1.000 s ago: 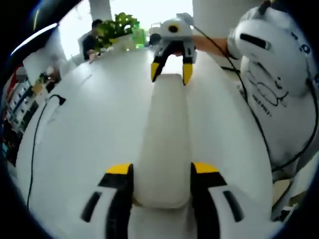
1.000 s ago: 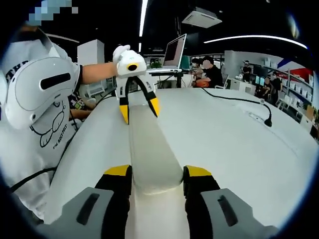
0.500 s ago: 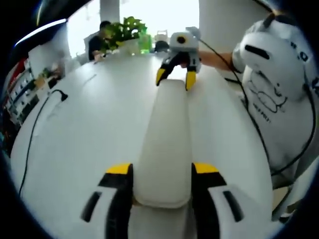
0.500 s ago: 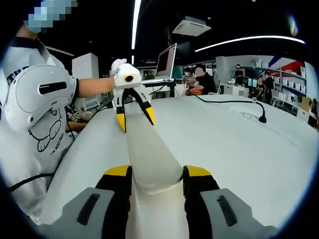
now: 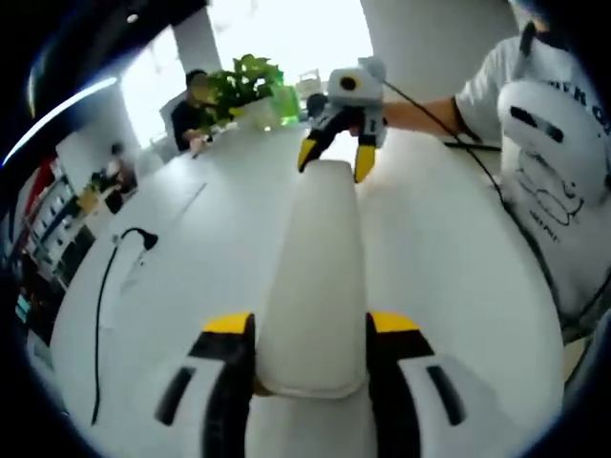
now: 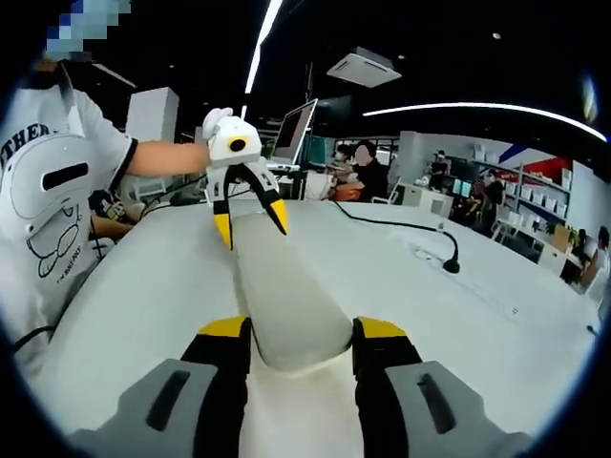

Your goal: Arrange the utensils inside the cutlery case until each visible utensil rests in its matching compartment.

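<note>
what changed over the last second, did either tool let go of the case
Neither let go. The left tool and right tool stay clamped on opposite ends of the long white case. Both views have tilted, with more of the room showing above the table, so the hands moved, perhaps lifting the case. Nothing else changed.

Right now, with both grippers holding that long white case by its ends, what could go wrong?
1. The case is held only at its two ends, one by the left gripper and one by the right gripper. If one lets go, that end would probably drop onto the table.
2. Pulling the hands apart or twisting could slip an end out of the jaws.
3. The case looks shut; tilting it may jumble whatever is inside.
</note>
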Available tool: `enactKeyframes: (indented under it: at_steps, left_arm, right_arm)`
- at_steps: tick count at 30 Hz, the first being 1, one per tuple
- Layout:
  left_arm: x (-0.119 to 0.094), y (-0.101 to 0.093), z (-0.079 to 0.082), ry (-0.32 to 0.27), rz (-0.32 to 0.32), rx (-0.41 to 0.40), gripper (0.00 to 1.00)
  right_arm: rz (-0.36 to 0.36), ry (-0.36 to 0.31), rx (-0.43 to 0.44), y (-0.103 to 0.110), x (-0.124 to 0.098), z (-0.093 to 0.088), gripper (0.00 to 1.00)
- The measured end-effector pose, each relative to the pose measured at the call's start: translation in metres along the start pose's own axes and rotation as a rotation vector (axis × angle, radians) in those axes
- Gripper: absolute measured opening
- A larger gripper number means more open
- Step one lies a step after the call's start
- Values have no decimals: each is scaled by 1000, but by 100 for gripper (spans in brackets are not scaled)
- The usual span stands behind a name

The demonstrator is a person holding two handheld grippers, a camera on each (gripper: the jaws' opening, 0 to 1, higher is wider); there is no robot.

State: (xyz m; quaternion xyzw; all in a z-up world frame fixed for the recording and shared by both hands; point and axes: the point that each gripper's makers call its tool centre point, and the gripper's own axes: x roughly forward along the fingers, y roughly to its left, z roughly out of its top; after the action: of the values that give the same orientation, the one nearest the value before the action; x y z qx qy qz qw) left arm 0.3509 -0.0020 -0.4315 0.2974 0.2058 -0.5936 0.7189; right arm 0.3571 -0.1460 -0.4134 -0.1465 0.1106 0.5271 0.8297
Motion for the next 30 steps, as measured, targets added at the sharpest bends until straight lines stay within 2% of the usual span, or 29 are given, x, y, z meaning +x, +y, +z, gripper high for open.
enactKeyframes:
  at_steps: [2, 4, 7, 9, 14, 23, 30]
  left_arm:
    - [6, 15, 9, -8, 27, 32, 47]
    - [7, 27, 18, -41, 39, 39, 47]
    - [8, 41, 30, -95, 48, 39, 48]
    - [11, 46, 31, -99, 44, 53, 48]
    - [18, 60, 25, -103, 34, 50, 48]
    - [29, 76, 12, -115, 16, -13, 48]
    - [42, 80, 2, -116, -15, -56, 47]
  right_arm:
    - [-15, 20, -6, -16, 1, 0, 45]
    - [-18, 47, 26, -27, 2, -6, 45]
    - [-11, 53, 70, -36, 6, -12, 45]
    - [-14, 66, 84, -39, 10, -15, 45]
    - [-24, 78, 110, -48, 20, -25, 45]
    - [-28, 103, 94, -63, 31, -23, 45]
    - [-25, 128, 95, -69, 38, -31, 45]
